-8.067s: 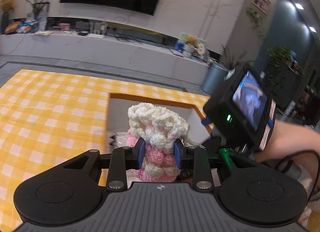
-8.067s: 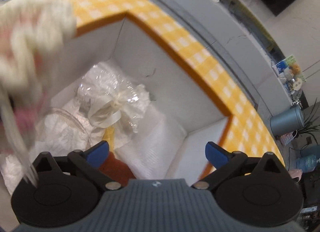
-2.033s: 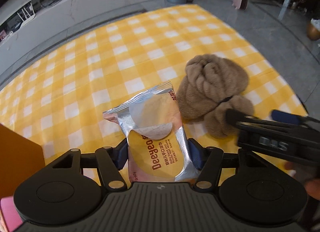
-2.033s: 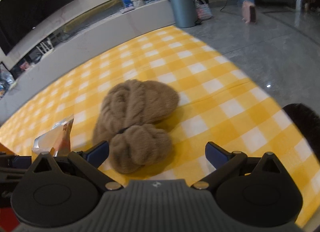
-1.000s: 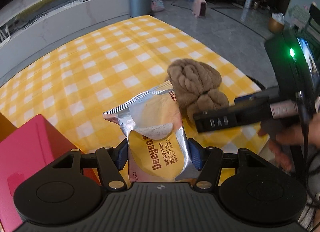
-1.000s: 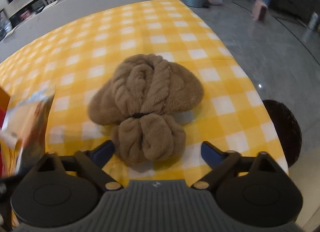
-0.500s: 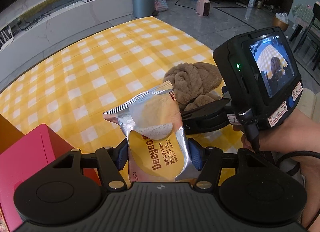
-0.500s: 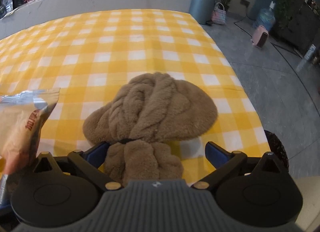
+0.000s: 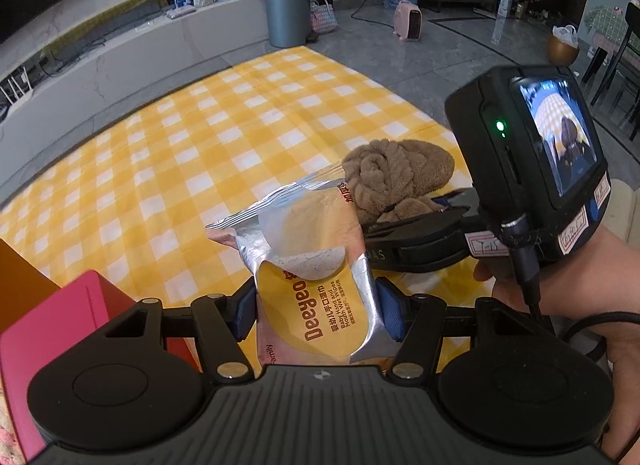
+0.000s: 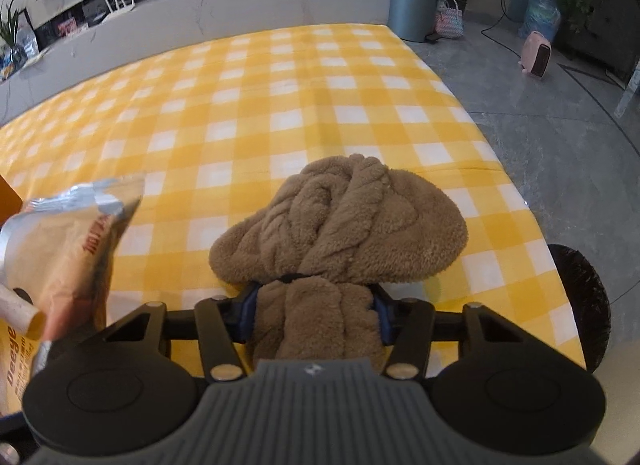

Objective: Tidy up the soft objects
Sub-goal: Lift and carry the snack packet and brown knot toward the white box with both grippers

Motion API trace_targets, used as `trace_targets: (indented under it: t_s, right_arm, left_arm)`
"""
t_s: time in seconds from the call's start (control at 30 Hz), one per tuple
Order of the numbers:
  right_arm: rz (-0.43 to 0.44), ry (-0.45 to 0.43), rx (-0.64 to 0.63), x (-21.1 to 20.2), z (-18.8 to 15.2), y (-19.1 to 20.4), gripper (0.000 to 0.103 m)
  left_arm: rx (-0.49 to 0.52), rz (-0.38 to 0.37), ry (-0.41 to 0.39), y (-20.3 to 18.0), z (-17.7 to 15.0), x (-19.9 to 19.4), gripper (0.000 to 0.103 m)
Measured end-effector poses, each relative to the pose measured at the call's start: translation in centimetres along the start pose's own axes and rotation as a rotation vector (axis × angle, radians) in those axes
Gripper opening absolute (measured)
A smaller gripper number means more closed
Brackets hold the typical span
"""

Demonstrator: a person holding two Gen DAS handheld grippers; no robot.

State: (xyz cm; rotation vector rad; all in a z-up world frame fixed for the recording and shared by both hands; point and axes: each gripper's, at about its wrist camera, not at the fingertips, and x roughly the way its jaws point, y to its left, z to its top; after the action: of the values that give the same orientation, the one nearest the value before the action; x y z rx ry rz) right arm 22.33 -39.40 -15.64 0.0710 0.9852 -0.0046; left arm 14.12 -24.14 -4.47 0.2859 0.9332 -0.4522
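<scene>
In the left wrist view the left gripper (image 9: 316,315) is clamped on the lower half of a crinkly silver-and-yellow foil pack of baby wipes (image 9: 310,265). The pack stands up from the blue pads toward 12 o'clock, probably carried clear of the table so it can go into a box. At 8 o'clock is a smooth pink box corner (image 9: 60,317).

In the right wrist view the right gripper (image 10: 316,317) has just been closing, and its pads now squeeze the narrow tied end of a fluffy brown knotted plush bundle (image 10: 344,225); that waist likely gives the firmest hold. The broad braided end spreads toward 12 o'clock on the yellow-and-white checked tablecloth (image 10: 248,97), near its 3 o'clock edge.
</scene>
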Motion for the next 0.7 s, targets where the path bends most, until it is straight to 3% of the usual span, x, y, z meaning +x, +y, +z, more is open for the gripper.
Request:
trace_targets:
  t_s: [0.13, 0.57, 0.7]
  right_arm:
    - [0.01, -0.018, 0.038, -0.5, 0.0, -0.6, 0.053]
    - [0.052, -0.209, 0.169, -6.1, -0.2, -2.2, 0.053]
    - [0.102, -0.274, 0.199, -8.1, -0.1, -2.0, 0.053]
  left_arm:
    - [0.007, 0.023, -0.03, 0.1, 0.2, -1.2, 0.07]
    - [-0.092, 0.075, -0.157, 4.1, -0.1, -7.8, 0.07]
    - [-0.119, 0.081, -0.188, 5.7, -0.8, -9.6, 0.07]
